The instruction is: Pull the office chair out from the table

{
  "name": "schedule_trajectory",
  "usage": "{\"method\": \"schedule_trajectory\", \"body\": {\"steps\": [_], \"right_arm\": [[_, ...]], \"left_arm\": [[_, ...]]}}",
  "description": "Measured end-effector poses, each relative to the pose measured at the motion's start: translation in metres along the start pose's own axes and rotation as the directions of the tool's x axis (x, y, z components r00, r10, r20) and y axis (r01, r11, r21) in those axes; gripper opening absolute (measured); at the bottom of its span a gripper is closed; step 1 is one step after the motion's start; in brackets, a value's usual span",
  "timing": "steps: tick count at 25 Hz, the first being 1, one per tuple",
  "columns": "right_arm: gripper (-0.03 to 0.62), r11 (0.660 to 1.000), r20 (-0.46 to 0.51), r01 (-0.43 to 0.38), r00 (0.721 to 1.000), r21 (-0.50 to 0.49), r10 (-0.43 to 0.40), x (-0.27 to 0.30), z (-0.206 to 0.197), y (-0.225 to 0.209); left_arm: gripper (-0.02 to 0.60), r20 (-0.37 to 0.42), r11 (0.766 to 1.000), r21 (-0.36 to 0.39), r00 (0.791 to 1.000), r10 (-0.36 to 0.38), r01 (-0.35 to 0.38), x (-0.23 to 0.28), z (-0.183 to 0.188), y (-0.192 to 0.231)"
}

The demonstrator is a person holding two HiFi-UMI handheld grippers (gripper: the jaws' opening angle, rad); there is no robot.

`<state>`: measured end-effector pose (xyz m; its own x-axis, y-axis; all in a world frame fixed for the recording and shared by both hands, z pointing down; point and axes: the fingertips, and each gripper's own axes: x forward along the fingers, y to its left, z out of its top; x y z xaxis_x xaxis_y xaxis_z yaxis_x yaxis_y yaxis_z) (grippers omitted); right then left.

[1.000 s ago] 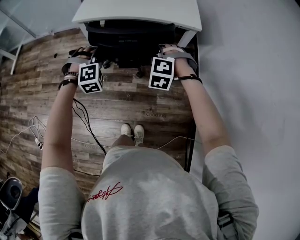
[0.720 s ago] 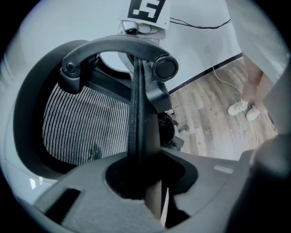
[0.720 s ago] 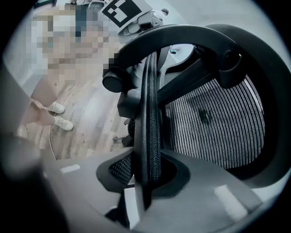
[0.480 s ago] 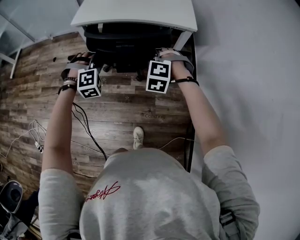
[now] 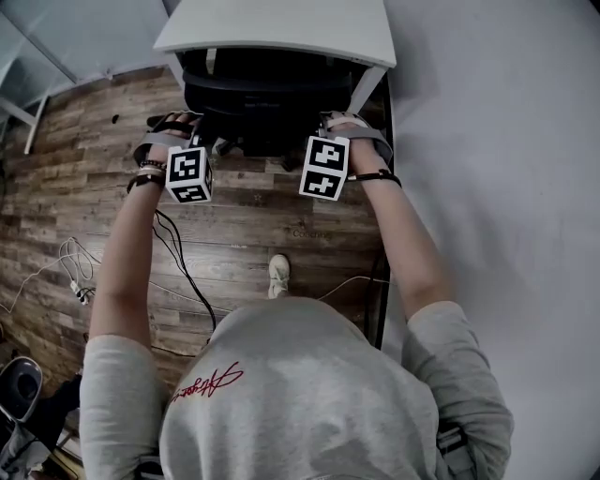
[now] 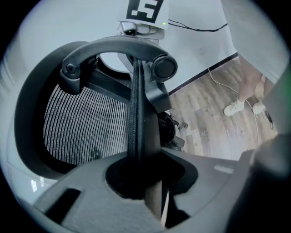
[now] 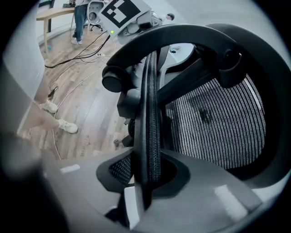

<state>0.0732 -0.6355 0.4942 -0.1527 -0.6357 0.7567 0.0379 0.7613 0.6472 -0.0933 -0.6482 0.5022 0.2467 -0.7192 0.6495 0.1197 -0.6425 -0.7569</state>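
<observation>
Partly under table (image 5: 281, 26), office chair (image 5: 267, 94) back rim clamped by L gripper (image 6: 146, 179), R gripper (image 7: 144, 182)

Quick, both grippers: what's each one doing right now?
Left gripper: closed on one side edge of the chair back.
Right gripper: closed on the chair back's opposite edge.

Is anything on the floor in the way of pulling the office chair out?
Nothing large. The left gripper and right gripper clamp the office chair by its backrest. Behind it, a black cable lies on the floor at left; the person's shoe stands further back.
</observation>
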Motion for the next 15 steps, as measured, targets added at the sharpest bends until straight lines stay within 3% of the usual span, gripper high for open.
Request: {"method": "schedule_trajectory", "body": {"steps": [15], "right_arm": [[0.084,1.0,-0.02,0.008,1.0,0.02,-0.007,-0.034,0.008,0.04]], "left_arm": [[0.07,0.018,1.0,0.018,1.0,0.002,-0.002,-0.036,0.011,-0.031]]}}
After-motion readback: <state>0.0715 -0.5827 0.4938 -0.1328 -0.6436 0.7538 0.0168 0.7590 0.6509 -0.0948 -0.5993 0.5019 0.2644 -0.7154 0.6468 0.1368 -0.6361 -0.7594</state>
